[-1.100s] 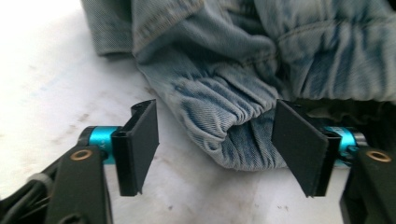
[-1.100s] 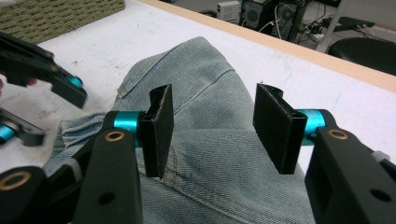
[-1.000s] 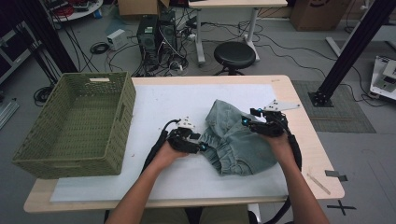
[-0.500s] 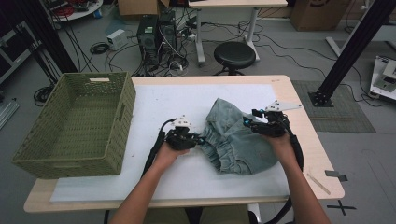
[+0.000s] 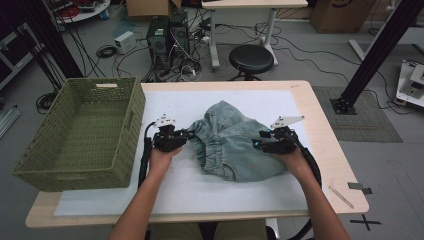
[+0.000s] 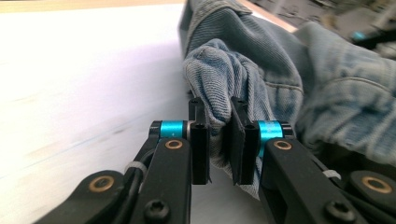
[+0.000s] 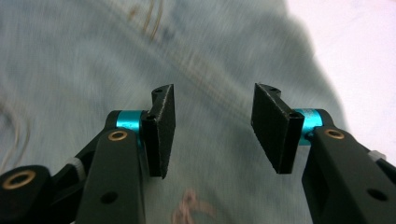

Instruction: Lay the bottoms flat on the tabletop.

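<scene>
I have the bench [image 5: 320,150] carrying a green woven basket [image 5: 85,135] at its left end; that basket is my landmark. The denim garment [image 5: 235,147] lies crumpled on the white mat just right of the basket, presumably spread there for folding or transfer into it. My left tool [image 6: 218,140], nearest the basket, is clamped narrow on a bunched fold of the garment's edge. My right tool [image 7: 212,126], farthest from the basket, has been closing but stands half open above the denim, gripping nothing.
</scene>
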Demonstrator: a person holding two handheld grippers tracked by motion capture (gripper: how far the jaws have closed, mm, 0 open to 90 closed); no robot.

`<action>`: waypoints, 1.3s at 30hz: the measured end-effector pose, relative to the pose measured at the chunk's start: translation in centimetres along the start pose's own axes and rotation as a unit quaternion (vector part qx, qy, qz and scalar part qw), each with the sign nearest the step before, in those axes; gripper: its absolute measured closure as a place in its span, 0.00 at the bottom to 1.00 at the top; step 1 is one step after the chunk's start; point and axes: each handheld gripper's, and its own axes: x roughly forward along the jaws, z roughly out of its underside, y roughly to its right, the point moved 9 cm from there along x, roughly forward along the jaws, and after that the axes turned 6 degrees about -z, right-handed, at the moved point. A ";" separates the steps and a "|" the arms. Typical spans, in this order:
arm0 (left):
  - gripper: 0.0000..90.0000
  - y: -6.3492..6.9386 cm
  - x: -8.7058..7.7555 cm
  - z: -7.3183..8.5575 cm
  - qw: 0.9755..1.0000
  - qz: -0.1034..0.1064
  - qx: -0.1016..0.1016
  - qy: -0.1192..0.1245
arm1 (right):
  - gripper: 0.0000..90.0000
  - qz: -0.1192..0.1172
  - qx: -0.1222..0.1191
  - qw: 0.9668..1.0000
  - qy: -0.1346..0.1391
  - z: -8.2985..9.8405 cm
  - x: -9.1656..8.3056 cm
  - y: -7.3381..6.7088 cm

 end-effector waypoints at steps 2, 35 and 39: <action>0.89 -0.9 -0.3 0.0 1.000 -0.021 -0.002 -0.001 | 0.58 -0.013 -0.010 1.000 -0.013 0.2 0.5 -0.5; 0.50 -1.0 -2.2 -1.0 0.999 0.004 0.031 0.041 | 0.64 -0.094 -0.189 0.976 -0.055 -5.5 9.6 -7.6; 0.50 -0.9 -2.2 -0.9 0.999 0.005 0.031 0.041 | 0.85 -0.083 -0.195 0.975 -0.063 -5.3 10.1 -7.1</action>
